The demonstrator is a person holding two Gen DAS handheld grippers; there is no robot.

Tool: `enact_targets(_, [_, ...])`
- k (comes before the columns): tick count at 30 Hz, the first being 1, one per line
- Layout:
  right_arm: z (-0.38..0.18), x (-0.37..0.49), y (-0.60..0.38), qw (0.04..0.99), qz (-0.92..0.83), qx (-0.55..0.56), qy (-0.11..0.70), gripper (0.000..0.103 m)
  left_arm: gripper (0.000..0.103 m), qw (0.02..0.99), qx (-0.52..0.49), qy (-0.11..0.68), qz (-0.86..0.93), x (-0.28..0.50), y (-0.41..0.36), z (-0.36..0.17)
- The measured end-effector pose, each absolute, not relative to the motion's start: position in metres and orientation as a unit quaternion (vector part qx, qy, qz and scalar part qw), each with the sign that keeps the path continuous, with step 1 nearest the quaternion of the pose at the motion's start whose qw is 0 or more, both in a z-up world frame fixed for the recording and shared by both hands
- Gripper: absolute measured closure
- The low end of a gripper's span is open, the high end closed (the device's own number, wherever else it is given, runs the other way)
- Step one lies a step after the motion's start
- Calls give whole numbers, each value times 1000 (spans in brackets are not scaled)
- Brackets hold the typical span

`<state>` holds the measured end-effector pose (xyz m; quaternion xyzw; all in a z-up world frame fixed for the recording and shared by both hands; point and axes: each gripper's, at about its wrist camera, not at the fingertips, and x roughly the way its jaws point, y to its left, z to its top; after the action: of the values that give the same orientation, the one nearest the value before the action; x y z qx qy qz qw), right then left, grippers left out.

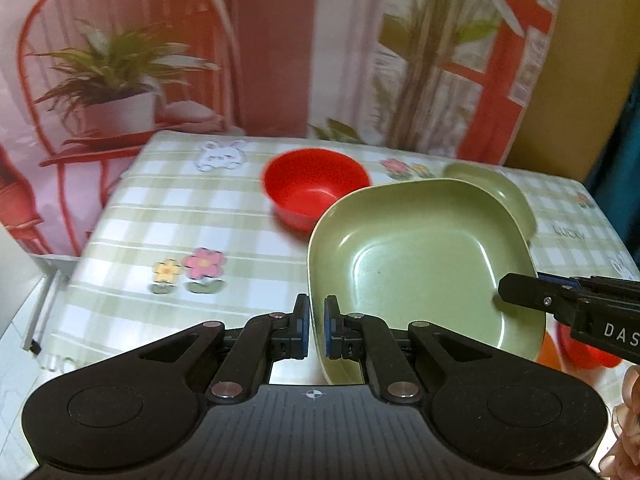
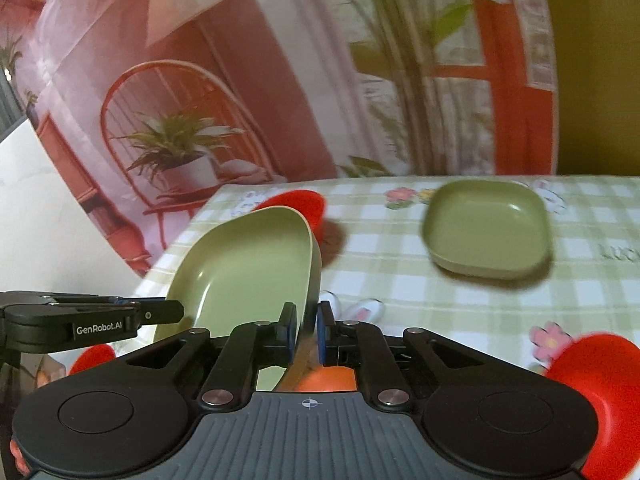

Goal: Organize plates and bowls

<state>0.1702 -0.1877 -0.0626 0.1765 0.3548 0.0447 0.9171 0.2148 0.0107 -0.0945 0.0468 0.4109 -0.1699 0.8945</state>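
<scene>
Nearest, both tongs grip one green plate [image 1: 420, 264] by opposite rims and hold it tilted above the tabletop [image 1: 160, 216]. The left tongs [image 1: 316, 328] are clamped tight on its near-left rim; the right tongs [image 2: 307, 330] are pinched on its right edge, their blue pads against the rim. The plate is a smooth, rounded square with a raised lip. Below it, red bowls [image 2: 592, 376] sit near the tabletop's close edge. Farther out, a red bowl [image 1: 316, 186] stands upright just behind the held plate, and a second green plate [image 2: 488, 228] rests flat to the right, well apart, with bare checked cloth between them. Beyond hangs a printed backdrop [image 1: 120, 60].
</scene>
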Motion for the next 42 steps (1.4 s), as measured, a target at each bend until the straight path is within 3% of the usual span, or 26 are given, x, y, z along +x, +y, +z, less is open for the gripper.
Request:
enact_targets(15, [-79,118,-242,904,-3,216,368,93,95,868,79,437,-222,185,-43,-114])
enact_targets(42, [-103,95,-242,883,-2,219,414,92,95,859,107,448,-224,169,-54,-129])
